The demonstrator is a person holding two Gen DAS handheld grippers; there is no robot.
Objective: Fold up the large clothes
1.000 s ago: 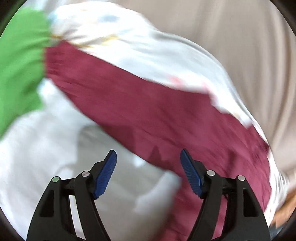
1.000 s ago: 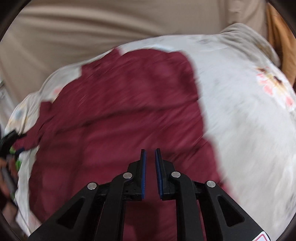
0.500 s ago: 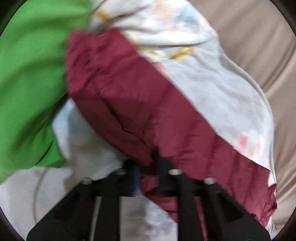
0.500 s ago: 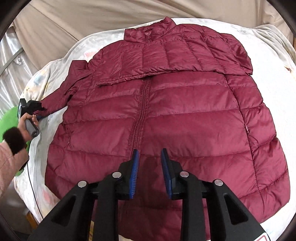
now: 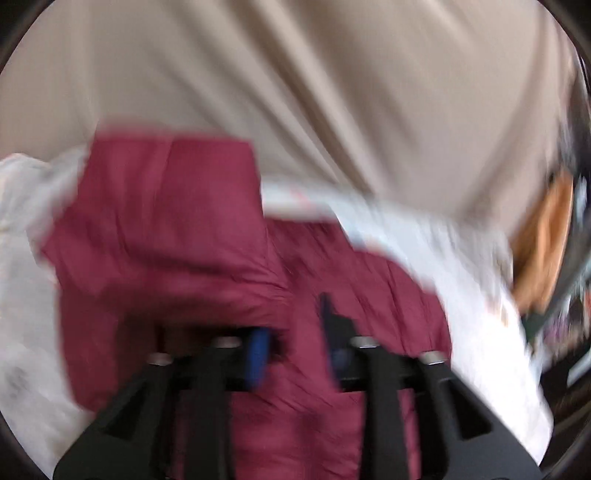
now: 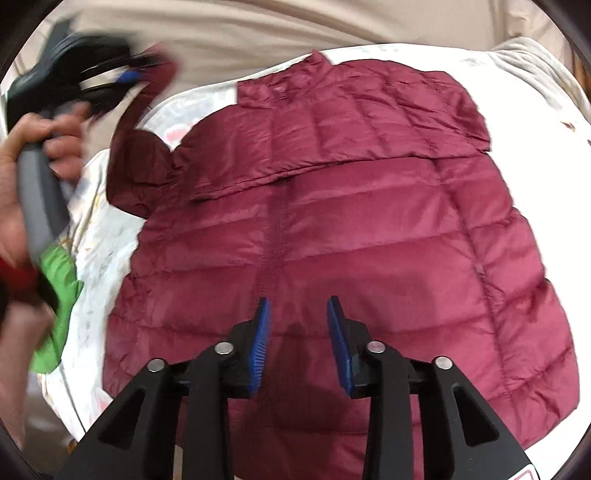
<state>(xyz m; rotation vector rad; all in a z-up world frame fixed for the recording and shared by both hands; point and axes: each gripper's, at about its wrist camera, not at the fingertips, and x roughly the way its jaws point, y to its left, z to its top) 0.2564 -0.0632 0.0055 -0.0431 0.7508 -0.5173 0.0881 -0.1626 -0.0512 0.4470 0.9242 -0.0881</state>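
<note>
Where the white printed sheet (image 6: 110, 236) covers the work surface under a beige cloth backdrop (image 6: 258, 33), a maroon quilted jacket (image 6: 369, 240) lies spread front up across most of it, collar toward the backdrop and hem toward the right wrist camera. Its zip runs down the middle, and one sleeve is folded flat across the chest just below the collar. The other sleeve (image 6: 144, 147) rises off the sheet at the left of that view, its cuff up by the left gripper (image 6: 125, 79). From the left wrist view, which is heavily blurred, the lifted sleeve fills the space in front of the left gripper (image 5: 291, 343); the jaws have just been opening, a clear gap stands between the blue pads (image 5: 256, 354), and fabric seems to lie between them, though the blur hides whether either pad presses on it. A hand (image 6: 33, 155) grasps that tool's grey handle. A green cloth (image 6: 55, 306) lies at the sheet's left edge, beside the jacket but apart from it. The right gripper (image 6: 299, 332) hovers above the lower front of the jacket near the zip; its jaws have just been opening too, standing partly spread, nothing between the fingers (image 6: 260, 343) and no touch on the fabric.
</note>
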